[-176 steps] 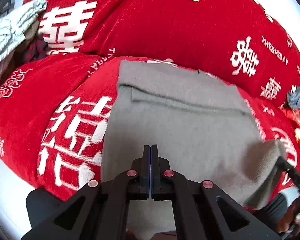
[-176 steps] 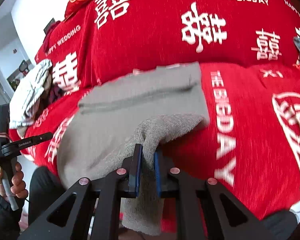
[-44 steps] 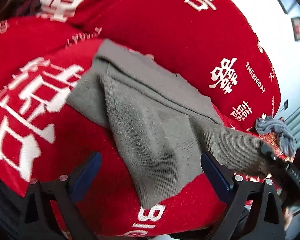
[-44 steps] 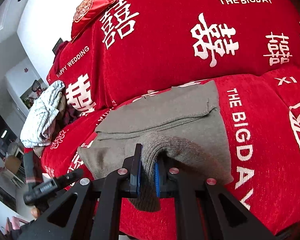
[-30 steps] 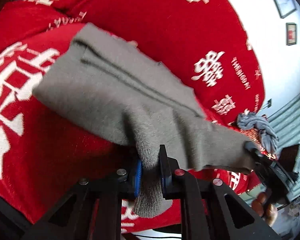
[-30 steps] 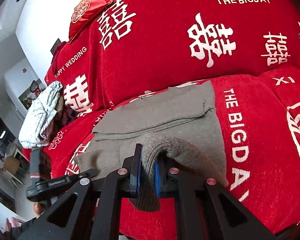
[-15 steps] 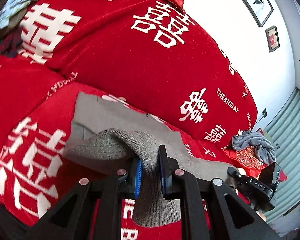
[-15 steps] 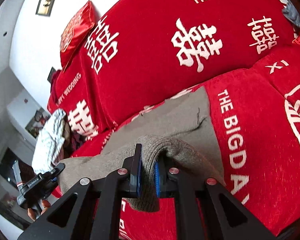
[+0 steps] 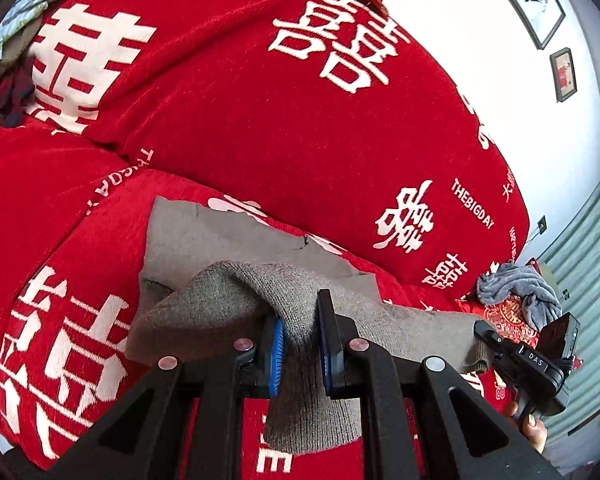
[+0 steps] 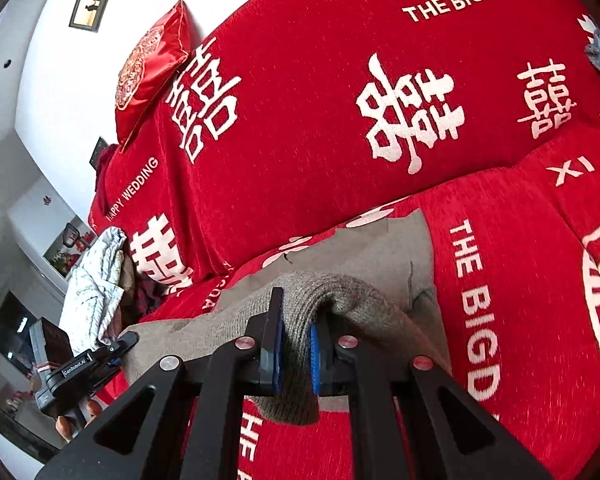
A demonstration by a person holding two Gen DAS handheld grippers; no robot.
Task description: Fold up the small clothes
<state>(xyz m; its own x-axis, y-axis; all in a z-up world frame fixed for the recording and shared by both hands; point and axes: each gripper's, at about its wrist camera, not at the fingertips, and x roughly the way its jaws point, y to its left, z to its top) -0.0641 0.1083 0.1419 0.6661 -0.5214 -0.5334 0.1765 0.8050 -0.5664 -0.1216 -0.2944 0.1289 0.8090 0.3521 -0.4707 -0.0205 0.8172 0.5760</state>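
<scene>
Both claws now pinch the near edge of the grey knit (image 9: pixel 236 292): left claw (image 9: pixel 300 344) grabbed on about a second ago, right claw (image 10: pixel 296 344) never let go. The edge is lifted off the sofa (image 9: pixel 228 132) at lower centre, so the fold-over toward the backrest looks next.

Bare red sofa seat (image 10: pixel 520 280) lies open to the right of the grey knit garment (image 9: pixel 236 292). The sofa backrest (image 9: pixel 260 128) walls off the far side. A pile of clothes (image 10: pixel 100 280) (pale and dark pieces) crowds the left end, and a grey cloth (image 9: pixel 516 292) sits at the right.
</scene>
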